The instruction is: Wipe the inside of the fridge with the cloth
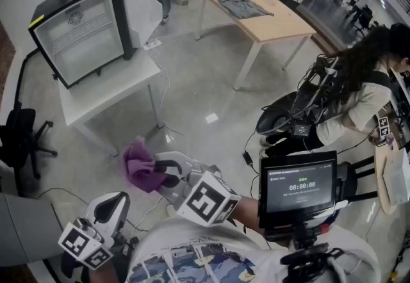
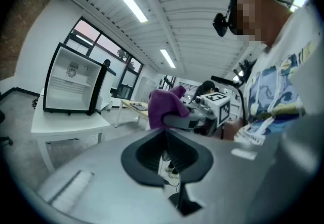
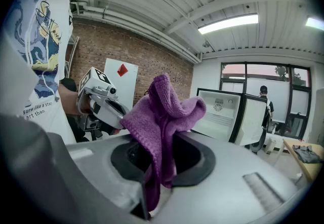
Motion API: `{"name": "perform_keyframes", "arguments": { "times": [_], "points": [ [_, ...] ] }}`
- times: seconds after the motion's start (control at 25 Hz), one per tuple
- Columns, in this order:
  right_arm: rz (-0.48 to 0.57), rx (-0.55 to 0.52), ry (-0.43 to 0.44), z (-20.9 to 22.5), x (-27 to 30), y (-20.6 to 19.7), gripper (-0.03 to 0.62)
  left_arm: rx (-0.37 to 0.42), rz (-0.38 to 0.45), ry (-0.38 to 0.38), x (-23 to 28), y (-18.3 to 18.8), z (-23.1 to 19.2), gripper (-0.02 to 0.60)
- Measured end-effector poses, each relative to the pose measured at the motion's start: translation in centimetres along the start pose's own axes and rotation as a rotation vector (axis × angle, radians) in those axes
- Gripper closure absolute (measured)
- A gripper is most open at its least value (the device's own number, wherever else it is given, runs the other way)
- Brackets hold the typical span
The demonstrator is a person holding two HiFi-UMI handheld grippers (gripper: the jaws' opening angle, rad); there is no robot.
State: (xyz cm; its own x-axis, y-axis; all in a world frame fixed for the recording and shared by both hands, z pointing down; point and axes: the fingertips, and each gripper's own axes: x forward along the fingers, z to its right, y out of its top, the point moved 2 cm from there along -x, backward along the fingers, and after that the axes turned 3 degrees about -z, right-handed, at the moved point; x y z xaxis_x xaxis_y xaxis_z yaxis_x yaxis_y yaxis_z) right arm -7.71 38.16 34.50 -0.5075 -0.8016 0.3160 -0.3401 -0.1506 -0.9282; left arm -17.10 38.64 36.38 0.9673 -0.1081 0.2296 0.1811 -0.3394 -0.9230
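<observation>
Right gripper (image 1: 168,177) jaws clamped on purple terry cloth (image 1: 139,169); left gripper (image 2: 166,149) jaws together, empty. Small black open-door fridge (image 1: 83,35) on white desk (image 1: 122,83) is well apart. Close in and lead with the loose fold.

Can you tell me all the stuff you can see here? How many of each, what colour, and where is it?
fridge: one, black with a white inside, door open, on the white table
white table: one, white, far left
wooden table: one, light wood top with white legs, far middle
clothing: one, grey, lying on the wooden table
office chair: one, black, left edge
other people: at least two, one seated at right, one far back
cloth: one, purple, clamped in the right gripper
screen: one, black, on the wearer's chest
left gripper: one, grey, jaws shut, empty
right gripper: one, grey, shut on the cloth
</observation>
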Motion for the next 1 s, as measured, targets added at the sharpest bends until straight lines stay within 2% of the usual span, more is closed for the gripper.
{"name": "perform_keyframes", "arguments": {
  "times": [0.44,0.68,0.88,1.0],
  "points": [
    [-0.007,-0.01,0.043,0.3,0.9,0.2,0.514,0.004,0.014,0.031,-0.1,0.4,-1.0,0.575],
    [-0.017,-0.024,0.053,0.9,-0.5,-0.5,0.514,-0.006,0.033,0.023,1.8,0.6,-0.8,0.575],
    [0.044,-0.025,0.131,3.0,0.9,-0.2,0.514,-0.001,0.044,0.123,2.2,2.0,-1.3,0.575],
    [0.056,0.022,0.162,3.5,0.3,-0.1,0.514,-0.017,0.031,0.156,2.6,2.6,-0.7,0.575]
  ]
}}
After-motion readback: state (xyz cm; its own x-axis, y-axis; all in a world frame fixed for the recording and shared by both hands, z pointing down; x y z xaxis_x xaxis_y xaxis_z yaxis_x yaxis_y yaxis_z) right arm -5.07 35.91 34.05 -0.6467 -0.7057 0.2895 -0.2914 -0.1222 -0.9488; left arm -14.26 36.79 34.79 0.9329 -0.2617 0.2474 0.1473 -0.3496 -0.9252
